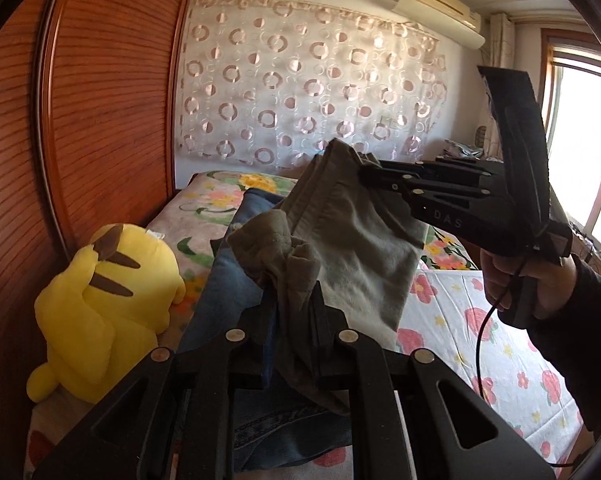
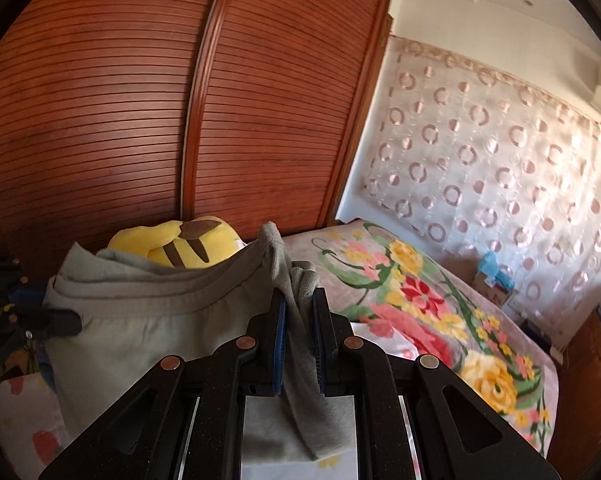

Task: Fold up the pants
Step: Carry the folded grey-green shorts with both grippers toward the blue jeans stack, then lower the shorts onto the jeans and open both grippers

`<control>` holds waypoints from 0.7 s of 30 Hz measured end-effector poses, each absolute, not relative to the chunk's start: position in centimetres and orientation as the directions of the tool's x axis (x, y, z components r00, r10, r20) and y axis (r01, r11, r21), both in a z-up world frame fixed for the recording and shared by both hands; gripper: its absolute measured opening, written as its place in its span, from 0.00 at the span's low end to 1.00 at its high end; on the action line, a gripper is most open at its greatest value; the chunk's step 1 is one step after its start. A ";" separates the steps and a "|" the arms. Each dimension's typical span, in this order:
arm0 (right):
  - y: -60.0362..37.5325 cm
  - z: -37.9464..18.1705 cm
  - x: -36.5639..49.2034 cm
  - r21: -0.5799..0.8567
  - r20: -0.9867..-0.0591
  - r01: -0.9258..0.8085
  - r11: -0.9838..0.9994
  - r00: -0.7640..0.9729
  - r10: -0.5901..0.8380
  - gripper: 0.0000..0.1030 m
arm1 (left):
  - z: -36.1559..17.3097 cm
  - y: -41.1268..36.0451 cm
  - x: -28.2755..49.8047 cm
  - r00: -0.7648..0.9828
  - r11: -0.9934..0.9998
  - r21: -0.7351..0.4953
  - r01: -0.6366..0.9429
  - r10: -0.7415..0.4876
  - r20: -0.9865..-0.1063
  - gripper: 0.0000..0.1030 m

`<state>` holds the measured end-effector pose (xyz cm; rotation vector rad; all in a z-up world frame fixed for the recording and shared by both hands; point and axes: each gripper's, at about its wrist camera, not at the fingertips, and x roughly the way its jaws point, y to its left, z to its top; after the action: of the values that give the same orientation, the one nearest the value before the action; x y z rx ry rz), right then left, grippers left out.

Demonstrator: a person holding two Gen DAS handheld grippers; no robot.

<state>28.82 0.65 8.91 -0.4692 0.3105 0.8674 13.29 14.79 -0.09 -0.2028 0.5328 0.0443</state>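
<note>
Grey-green pants [image 1: 356, 236] hang in the air above the bed, held at two points. My left gripper [image 1: 290, 300] is shut on a bunched corner of the pants. My right gripper [image 2: 299, 304] is shut on another edge of the pants [image 2: 148, 328], which stretch to the left toward the left gripper [image 2: 56, 322]. In the left wrist view the right gripper [image 1: 366, 174] comes in from the right, held by a hand [image 1: 516, 280], and pinches the pants' top edge.
A bed with a floral sheet [image 1: 500, 360] and floral blanket [image 2: 420, 300] lies below. Blue jeans [image 1: 236, 272] lie on the bed under the pants. A yellow plush toy [image 1: 104, 300] sits by the wooden wardrobe [image 2: 160, 120]. A patterned curtain [image 1: 300, 92] covers the far wall.
</note>
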 end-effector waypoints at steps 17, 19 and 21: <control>3.3 7.7 31.3 -0.217 -0.471 -0.834 0.507 0.544 0.694 0.12 | -3.0 15.4 12.0 0.837 0.936 -0.270 -0.224 0.043 -0.545 0.13; 3.4 7.8 31.8 -0.188 -0.488 -0.843 0.504 0.526 0.697 0.17 | -3.3 15.5 12.0 0.832 0.932 -0.280 -0.230 0.040 -0.553 0.14; 3.2 8.0 32.2 -0.176 -0.488 -0.840 0.514 0.528 0.695 0.24 | -3.5 15.5 12.1 0.827 0.933 -0.275 -0.234 0.042 -0.561 0.14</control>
<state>32.16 3.17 7.99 -0.4195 0.3818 0.9493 12.06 15.49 -3.49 -0.3433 0.5813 0.1493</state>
